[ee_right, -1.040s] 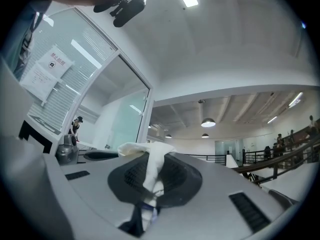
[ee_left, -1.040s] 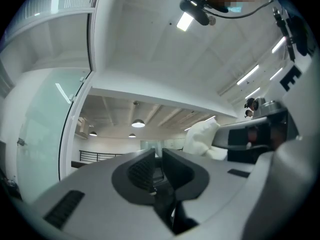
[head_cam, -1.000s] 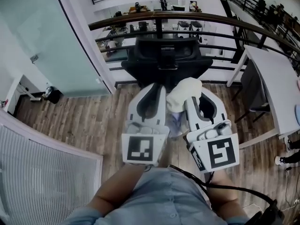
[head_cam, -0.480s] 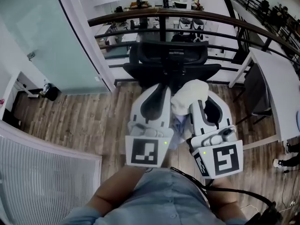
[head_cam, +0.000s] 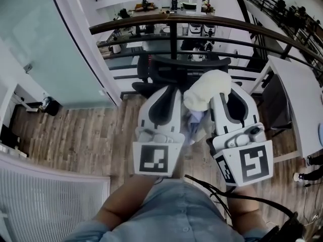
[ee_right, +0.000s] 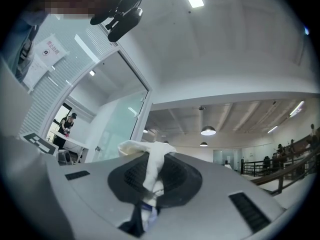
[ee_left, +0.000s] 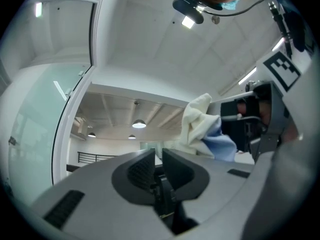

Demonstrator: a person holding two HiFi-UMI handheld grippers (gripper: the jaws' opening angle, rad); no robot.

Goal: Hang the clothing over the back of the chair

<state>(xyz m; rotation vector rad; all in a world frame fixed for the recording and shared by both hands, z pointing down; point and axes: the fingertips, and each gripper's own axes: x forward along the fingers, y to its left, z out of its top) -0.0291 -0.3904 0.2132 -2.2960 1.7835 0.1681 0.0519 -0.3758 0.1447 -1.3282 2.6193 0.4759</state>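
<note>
A cream and light-blue piece of clothing (head_cam: 204,92) is bunched up between my two grippers, in front of the person's body. My right gripper (head_cam: 229,97) is shut on it; in the right gripper view the cloth (ee_right: 149,156) is pinched between the jaws of that gripper (ee_right: 152,166) and spills over their tips. My left gripper (head_cam: 161,102) is beside it on the left, its jaws close together with nothing between them (ee_left: 158,156). The clothing (ee_left: 200,124) shows to its right. A black office chair (head_cam: 174,69) stands just beyond both grippers, its back facing me and partly hidden by them.
A dark railing (head_cam: 202,21) runs behind the chair, with a lower office floor beyond it. A white table (head_cam: 298,89) with a dark chair (head_cam: 275,97) stands at the right. A glass wall (head_cam: 55,44) is on the left. The floor is wood planks (head_cam: 75,135).
Both grippers have moved forward toward the chair, carrying the clothing. The right one rose a little. The chair's seat is now hidden behind them.
</note>
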